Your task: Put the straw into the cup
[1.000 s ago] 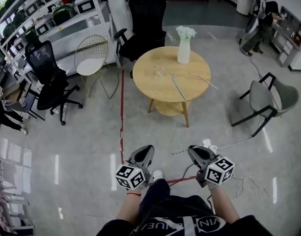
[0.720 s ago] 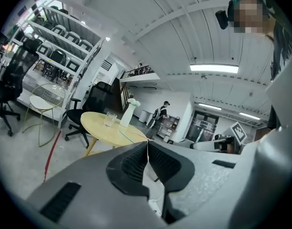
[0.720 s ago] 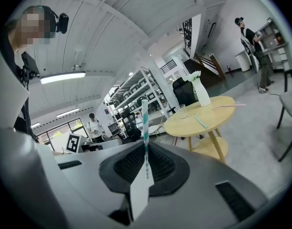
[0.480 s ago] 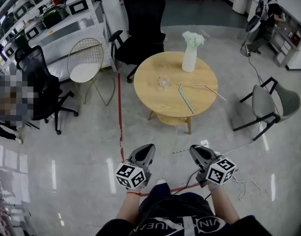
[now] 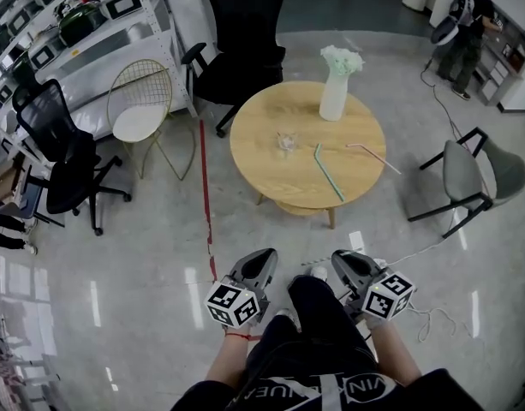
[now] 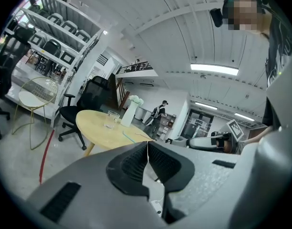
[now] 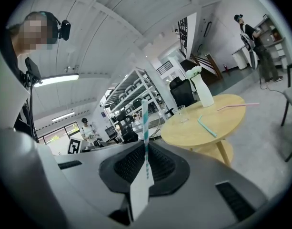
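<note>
On the round wooden table (image 5: 271,165) stands a clear glass cup (image 5: 286,141), with a green straw (image 5: 328,171) and a pink straw (image 5: 373,157) lying to its right. Both grippers are held low over the floor, well short of the table. My right gripper (image 7: 146,144) is shut on a teal-and-white striped straw (image 7: 145,120) in a paper wrapper that sticks up from the jaws. The cup (image 7: 180,112) shows far ahead of it. My left gripper (image 6: 147,144) has its pads together with nothing between them. In the head view, the left gripper (image 5: 260,257) and right gripper (image 5: 339,258) flank my knee.
A white vase (image 5: 336,92) with flowers stands at the table's far side. A grey chair (image 5: 472,178) is right of the table, a wire chair (image 5: 140,114) and black office chairs are to the left, and shelving is behind them. A red tape line (image 5: 205,204) and cables (image 5: 416,315) cross the floor.
The table has come nearer and sits lower in the head view as the person walks toward it. Both grippers keep their place in the view. A knee now shows between them.
</note>
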`<state>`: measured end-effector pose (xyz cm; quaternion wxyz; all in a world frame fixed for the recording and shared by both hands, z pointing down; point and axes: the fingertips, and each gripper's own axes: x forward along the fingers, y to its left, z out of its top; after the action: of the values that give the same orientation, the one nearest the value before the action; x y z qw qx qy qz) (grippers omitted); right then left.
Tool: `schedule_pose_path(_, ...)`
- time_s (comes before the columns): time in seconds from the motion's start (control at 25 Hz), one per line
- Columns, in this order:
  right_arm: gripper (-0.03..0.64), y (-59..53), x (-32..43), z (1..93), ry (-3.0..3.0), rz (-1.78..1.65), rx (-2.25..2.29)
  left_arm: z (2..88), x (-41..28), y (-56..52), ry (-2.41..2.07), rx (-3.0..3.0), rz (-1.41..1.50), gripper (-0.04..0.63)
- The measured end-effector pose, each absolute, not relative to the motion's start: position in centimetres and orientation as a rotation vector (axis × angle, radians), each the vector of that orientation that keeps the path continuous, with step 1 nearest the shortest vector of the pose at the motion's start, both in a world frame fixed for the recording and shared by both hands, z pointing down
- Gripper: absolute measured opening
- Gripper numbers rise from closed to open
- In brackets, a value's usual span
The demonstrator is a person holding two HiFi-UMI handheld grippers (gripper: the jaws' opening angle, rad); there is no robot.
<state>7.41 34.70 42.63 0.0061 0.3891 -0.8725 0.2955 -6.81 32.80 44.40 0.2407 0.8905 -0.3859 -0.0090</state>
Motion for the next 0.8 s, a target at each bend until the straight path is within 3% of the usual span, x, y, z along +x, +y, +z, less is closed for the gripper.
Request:
schedule_pose_path(0.28, 0.02, 26.2, 6.8, 42.7, -2.782, 0.897, 1.127, 45.3, -7.7, 26.2, -1.146, 2.39, -0.023, 0.012)
schedule_pose_path(0.8, 0.02, 12.8, 9.6, 42.1, -2.823, 0.893, 1.015, 45.0, -2.6, 13.5, -1.178, 2.37, -0.045, 0.012)
